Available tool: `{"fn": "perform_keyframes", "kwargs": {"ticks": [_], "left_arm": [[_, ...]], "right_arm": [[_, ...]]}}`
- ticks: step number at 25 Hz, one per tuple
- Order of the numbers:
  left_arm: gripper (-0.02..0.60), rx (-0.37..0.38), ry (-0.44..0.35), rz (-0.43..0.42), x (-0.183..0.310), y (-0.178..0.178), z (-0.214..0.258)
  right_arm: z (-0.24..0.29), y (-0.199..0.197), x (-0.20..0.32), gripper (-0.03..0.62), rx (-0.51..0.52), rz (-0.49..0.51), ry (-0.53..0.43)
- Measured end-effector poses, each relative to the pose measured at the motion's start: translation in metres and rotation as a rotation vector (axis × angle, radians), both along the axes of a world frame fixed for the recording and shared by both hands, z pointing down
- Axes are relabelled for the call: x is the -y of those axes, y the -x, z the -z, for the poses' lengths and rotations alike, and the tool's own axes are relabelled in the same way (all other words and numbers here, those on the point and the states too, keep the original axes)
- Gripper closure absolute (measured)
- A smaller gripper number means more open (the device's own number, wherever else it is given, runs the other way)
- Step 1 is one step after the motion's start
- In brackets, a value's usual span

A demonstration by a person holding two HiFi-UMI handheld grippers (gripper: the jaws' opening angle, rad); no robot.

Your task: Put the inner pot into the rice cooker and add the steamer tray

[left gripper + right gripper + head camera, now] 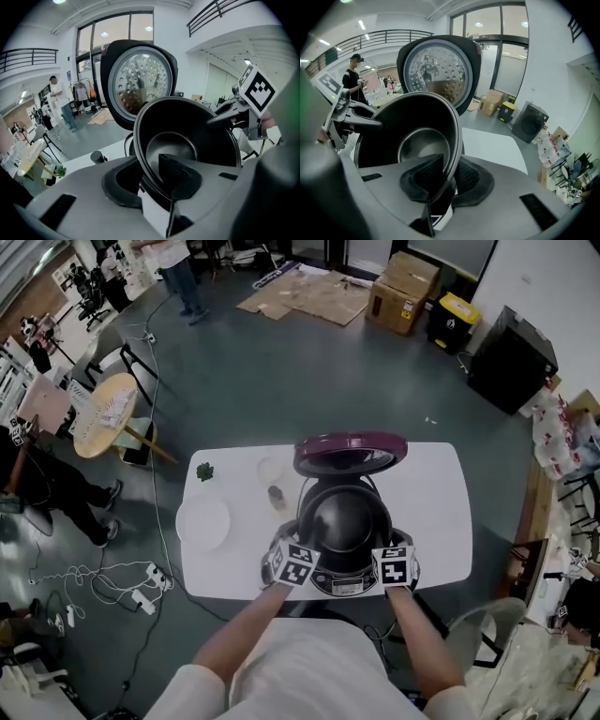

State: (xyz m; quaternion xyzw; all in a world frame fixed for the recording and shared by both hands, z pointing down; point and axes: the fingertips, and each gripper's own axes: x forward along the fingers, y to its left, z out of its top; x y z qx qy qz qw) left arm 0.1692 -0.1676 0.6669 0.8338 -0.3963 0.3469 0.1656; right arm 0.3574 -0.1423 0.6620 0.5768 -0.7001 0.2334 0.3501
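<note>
Both of the person's arms are reaching out from the bottom of the head view, each one holding a claw. Left gripper (307,549) is pinching the near left edge of the inner pot (342,519). In the left gripper view, the left gripper (152,180) is squeezing the thin rim, with one pad inside the inner pot (187,136) and one outside. Right gripper (382,552) is doing the same on the near right edge. In the right gripper view, the right gripper (445,180) is nearly closed, and its pads are pressing on the rim of the inner pot (412,126).

So the dark, shiny pot is hanging between the two claws, right over the round mouth of the rice cooker (349,585). I cannot tell if its bottom is sitting inside.

Behind the pot, the lid (352,454) is standing wide open. The cooker is sitting on a white table (431,512). A white plate (203,521) is lying to the left, well apart from the cooker.
</note>
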Motion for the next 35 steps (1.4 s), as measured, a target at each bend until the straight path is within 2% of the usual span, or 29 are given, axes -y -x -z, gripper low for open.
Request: {"fn": "perform_keyframes", "kwargs": {"ticks": [8,15,18,25,35], "left_arm": [[0.442,0.099,0.04,-0.016,0.011,0.003,-0.025],[0.413,0.19,0.037,0.005,0.015,0.004,-0.045],[0.348,0.234,0.008,0.003,0.02,0.008,-0.048],[0.288,0.232,0.038,0.04,0.024,0.015,-0.061],[0.279,0.219,0.061,0.065,0.025,0.017,-0.07]], "right_arm": [[-0.02,0.002,0.014,0.513,0.002,0.031,0.065],[-0.028,0.0,0.026,0.514,0.009,0.061,0.066],[-0.031,0.001,0.032,0.514,0.015,0.072,0.073],[-0.04,0.003,0.041,0.51,-0.027,0.102,0.093],[-0.06,-0.002,0.039,0.492,-0.116,0.088,0.157]]}}
